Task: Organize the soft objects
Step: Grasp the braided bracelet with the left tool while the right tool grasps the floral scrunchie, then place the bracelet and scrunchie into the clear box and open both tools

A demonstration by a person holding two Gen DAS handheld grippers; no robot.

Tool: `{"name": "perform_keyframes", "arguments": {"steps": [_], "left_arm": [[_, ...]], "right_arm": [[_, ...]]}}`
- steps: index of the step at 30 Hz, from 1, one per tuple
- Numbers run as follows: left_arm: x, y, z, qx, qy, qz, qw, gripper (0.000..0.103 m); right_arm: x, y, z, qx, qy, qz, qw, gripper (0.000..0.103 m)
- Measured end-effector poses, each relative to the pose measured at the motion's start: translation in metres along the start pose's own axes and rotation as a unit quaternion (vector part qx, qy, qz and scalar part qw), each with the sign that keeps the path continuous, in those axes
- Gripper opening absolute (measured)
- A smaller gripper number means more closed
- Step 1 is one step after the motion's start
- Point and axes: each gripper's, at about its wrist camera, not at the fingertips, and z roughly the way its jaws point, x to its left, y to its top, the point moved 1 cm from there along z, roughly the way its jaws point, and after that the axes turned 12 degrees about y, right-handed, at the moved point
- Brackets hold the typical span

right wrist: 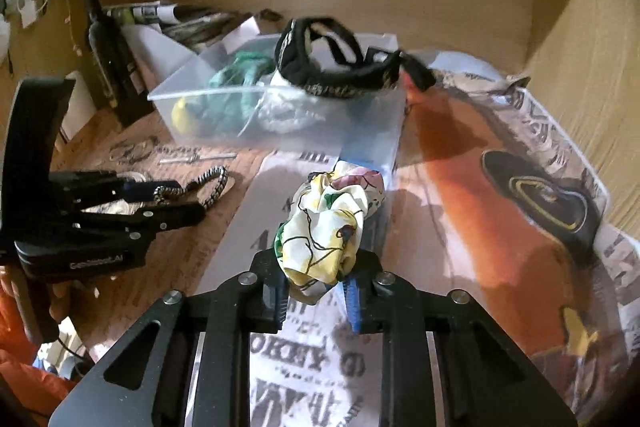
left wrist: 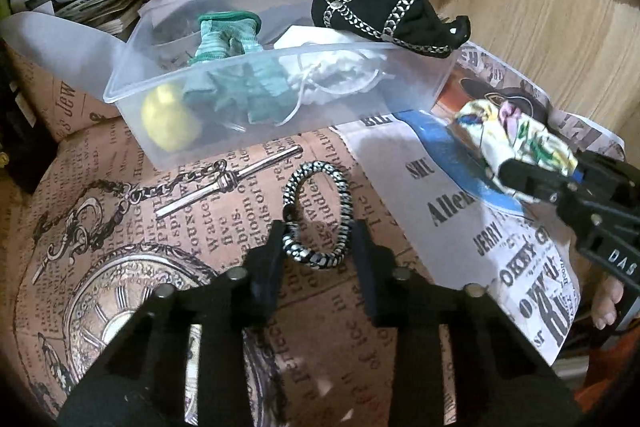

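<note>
A clear plastic bin (left wrist: pixel 256 131) (right wrist: pixel 200 99) holds a green cloth (left wrist: pixel 236 67), a yellow ball (left wrist: pixel 170 123) and a white string bag (left wrist: pixel 340 75). A black chain-trimmed cap (left wrist: pixel 384 11) (right wrist: pixel 336 67) rests on the bin's right rim. My left gripper (left wrist: pixel 318 239) (right wrist: pixel 180 197) is open, its fingers either side of a black-and-white braided ring (left wrist: pixel 320 215) (right wrist: pixel 204 187) lying on the table. My right gripper (right wrist: pixel 316 275) (left wrist: pixel 532 171) is shut on a floral scrunchie (right wrist: pixel 332 223) (left wrist: pixel 516 135), held just right of the bin.
Printed newspaper-style sheets (left wrist: pixel 180 227) (right wrist: pixel 480 187) cover the table. A dark bottle (right wrist: pixel 108 51) and stacked papers (left wrist: pixel 88 3) stand left of the bin. Wooden walls (left wrist: pixel 540 27) close in the back and right.
</note>
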Motion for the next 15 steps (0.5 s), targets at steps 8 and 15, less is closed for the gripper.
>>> {"name": "perform_keyframes", "arguments": {"steps": [8, 15], "left_arm": [[0.008, 0.002, -0.014, -0.018, 0.005, -0.004, 0.9998, 0.016], [0.022, 0.018, -0.045, -0.068, 0.018, -0.023, 0.9972, 0.016]], "right_arm": [[0.004, 0.016, -0.009, -0.029, 0.006, -0.012, 0.999, 0.021], [0.017, 0.038, -0.017, -0.067, 0.015, -0.033, 0.997, 0.02]]}}
